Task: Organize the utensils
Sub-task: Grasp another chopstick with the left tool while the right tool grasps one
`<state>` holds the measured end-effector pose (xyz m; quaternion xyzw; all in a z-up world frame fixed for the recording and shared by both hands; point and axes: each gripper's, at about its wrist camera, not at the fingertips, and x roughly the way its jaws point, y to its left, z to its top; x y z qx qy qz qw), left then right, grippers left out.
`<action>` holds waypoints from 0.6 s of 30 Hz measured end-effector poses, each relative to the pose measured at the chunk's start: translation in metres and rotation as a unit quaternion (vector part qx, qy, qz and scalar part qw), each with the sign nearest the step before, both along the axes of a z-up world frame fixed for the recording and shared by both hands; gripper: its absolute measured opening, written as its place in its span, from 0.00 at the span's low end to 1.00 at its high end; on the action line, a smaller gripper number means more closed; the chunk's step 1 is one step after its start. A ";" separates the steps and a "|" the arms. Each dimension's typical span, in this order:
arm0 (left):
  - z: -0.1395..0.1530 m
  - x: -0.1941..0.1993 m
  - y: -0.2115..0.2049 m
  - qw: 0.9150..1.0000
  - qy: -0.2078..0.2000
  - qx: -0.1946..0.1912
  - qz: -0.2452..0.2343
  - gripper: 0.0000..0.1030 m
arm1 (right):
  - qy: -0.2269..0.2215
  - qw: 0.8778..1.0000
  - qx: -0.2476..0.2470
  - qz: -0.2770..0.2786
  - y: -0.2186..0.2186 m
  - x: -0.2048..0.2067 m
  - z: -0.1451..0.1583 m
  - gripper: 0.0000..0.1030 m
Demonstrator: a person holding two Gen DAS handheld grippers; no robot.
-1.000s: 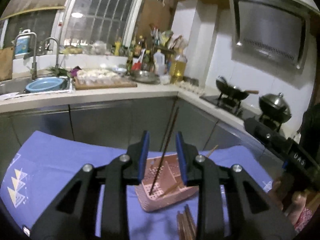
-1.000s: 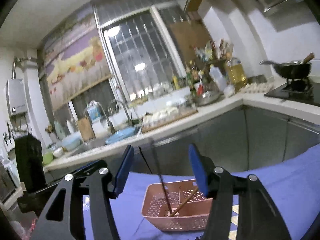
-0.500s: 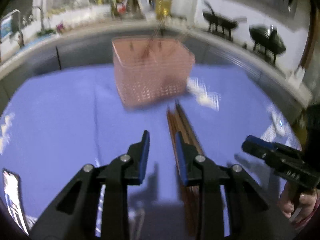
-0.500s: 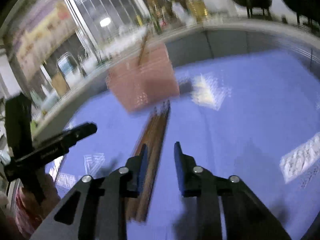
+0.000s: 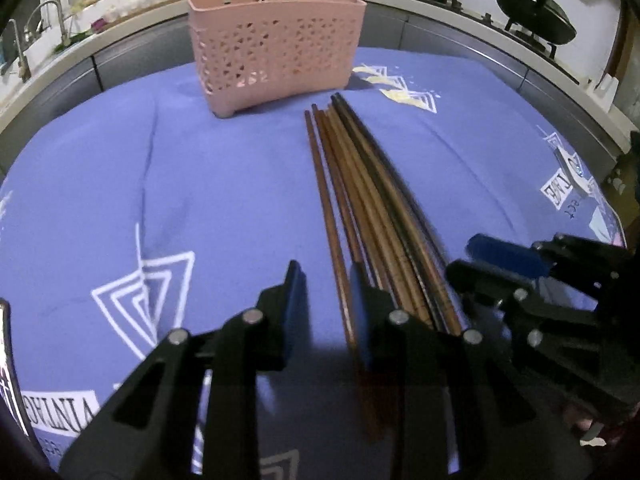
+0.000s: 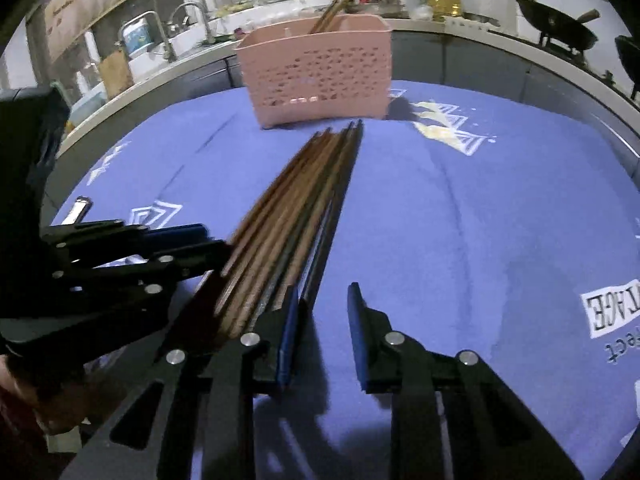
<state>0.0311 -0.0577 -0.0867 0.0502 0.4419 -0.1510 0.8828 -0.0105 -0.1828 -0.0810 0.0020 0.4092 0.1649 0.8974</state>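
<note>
Left wrist view: your left gripper (image 5: 326, 300) stands narrow, with the outermost chopstick (image 5: 328, 216) lying between its jaws; the pads do not press it, so nothing is held. The chopstick bundle (image 5: 372, 208) lies on the blue cloth (image 5: 200, 200), running from 6 o'clock up toward 12, its far tips near the foot of the pink basket (image 5: 276, 36) at 12 o'clock. The sticks touch side by side, so closing here may pinch two at once or roll the neighbours apart. I count about eight sticks on the cloth; overlap and blur forbid certainty. Two stand in the basket. One basket.

Right wrist view: your right gripper (image 6: 322, 320) has just been closing and now stands narrow, with only cloth between its jaws. The bundle lies just beside its left finger, toward 10 o'clock; a descent from here would close on cloth or knock the pile askew. The other gripper sits at 9 o'clock against the bundle's opposite flank, so the two tools may collide. Sticks uncountable here through blur; basket at 12 o'clock, two grippers.
</note>
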 end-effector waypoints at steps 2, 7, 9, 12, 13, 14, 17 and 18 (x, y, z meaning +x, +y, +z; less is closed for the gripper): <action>0.000 0.001 -0.004 1.000 -0.007 0.015 -0.001 0.23 | 0.001 1.000 0.002 0.001 -0.001 0.000 0.000 0.25; 0.000 0.006 -0.012 0.999 -0.025 0.039 -0.002 0.19 | -0.006 1.000 -0.020 0.019 0.011 -0.001 -0.002 0.22; 0.000 0.007 -0.010 0.999 -0.024 0.036 -0.003 0.07 | -0.008 0.999 -0.029 0.018 0.009 0.000 -0.002 0.12; 0.001 0.007 0.001 0.999 -0.023 0.036 0.007 0.06 | 0.008 1.000 -0.002 0.001 -0.012 0.003 -0.003 0.07; 0.001 0.007 0.008 0.999 -0.020 0.034 0.013 0.06 | 0.010 1.000 0.001 -0.005 -0.018 0.002 -0.003 0.06; 0.001 0.006 0.014 0.999 -0.017 0.032 0.019 0.05 | 0.013 1.000 0.006 -0.010 -0.025 0.001 -0.004 0.06; 0.001 -0.002 0.037 0.999 -0.013 0.028 0.038 0.06 | 0.019 1.000 0.008 -0.020 -0.041 -0.012 -0.005 0.06; 0.001 -0.007 0.046 0.999 -0.012 0.026 0.046 0.06 | 0.020 1.000 0.007 -0.022 -0.044 -0.018 -0.005 0.06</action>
